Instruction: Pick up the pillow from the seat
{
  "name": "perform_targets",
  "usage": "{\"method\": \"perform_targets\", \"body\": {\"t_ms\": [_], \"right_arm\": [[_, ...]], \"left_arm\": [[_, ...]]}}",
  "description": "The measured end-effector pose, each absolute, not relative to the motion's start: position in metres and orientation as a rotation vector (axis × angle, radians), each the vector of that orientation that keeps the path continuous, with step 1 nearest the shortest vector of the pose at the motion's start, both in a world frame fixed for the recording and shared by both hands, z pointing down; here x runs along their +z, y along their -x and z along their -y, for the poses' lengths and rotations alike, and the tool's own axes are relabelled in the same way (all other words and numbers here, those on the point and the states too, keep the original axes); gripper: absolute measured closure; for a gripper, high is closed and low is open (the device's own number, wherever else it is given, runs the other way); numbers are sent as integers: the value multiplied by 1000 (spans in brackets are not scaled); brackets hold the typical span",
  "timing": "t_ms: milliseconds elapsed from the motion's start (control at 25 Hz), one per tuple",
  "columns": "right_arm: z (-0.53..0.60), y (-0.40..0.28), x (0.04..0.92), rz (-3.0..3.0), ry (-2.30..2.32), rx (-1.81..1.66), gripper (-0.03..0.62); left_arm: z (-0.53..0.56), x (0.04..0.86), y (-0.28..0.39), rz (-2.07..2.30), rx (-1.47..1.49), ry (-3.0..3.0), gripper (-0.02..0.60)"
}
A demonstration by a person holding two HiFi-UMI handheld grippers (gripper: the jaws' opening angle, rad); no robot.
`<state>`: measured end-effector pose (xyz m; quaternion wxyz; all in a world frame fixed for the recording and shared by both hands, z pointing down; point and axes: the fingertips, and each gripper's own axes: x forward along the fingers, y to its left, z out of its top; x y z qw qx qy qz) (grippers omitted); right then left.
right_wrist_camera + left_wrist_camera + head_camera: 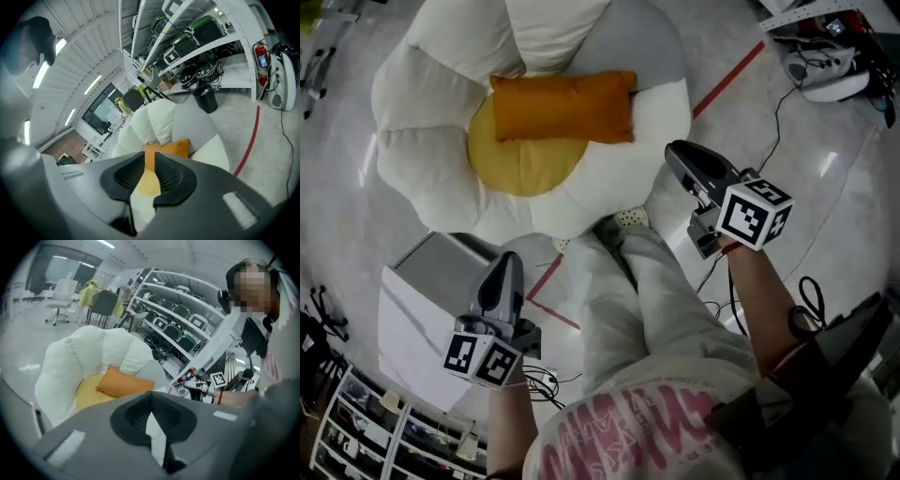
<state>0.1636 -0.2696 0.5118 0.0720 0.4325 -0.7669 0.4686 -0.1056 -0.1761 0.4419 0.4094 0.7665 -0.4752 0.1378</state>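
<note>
An orange rectangular pillow lies across the yellow centre of a white flower-shaped floor seat. My left gripper hangs near the seat's near edge, well short of the pillow, with its jaws shut and empty. My right gripper is by the seat's right petal, its jaws a narrow gap apart with nothing between them. In the left gripper view the pillow lies beyond the closed left gripper on the seat. In the right gripper view the pillow shows through the gap of the right gripper, far off.
A grey and white box stands on the floor left of the person's legs. A red line crosses the floor right of the seat. Cables trail at right. Shelving racks and a black bin stand behind.
</note>
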Motion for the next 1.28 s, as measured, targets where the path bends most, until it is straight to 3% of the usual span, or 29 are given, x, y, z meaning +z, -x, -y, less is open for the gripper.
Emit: {"method": "perform_targets", "body": {"t_ms": [320, 440, 600, 960, 1040, 1080, 1160, 1280], "right_arm": [[236, -150, 639, 2262, -1292, 1345, 520], [253, -137, 668, 2307, -1367, 1368, 476], [277, -124, 688, 2381, -1427, 1365, 467], [322, -106, 710, 2494, -1295, 1216, 303], [324, -107, 711, 2474, -1291, 1222, 328], [325, -108, 712, 2462, -1289, 1230, 335], [326, -109, 713, 2458, -1279, 1279, 330], [336, -103, 707, 2508, -1224, 1323, 301]], "left_arm": [[212, 592, 127, 1237, 201, -1923, 570], [232, 625, 144, 1311, 84, -1928, 571], [252, 658, 138, 1297, 17, -1980, 571], [307, 687, 157, 1377, -55, -2070, 569], [316, 685, 164, 1375, -97, -2095, 572], [321, 685, 168, 1370, -113, -2109, 546], [327, 690, 173, 1358, -117, -2136, 429], [340, 701, 178, 1369, -81, -2186, 354]]}}
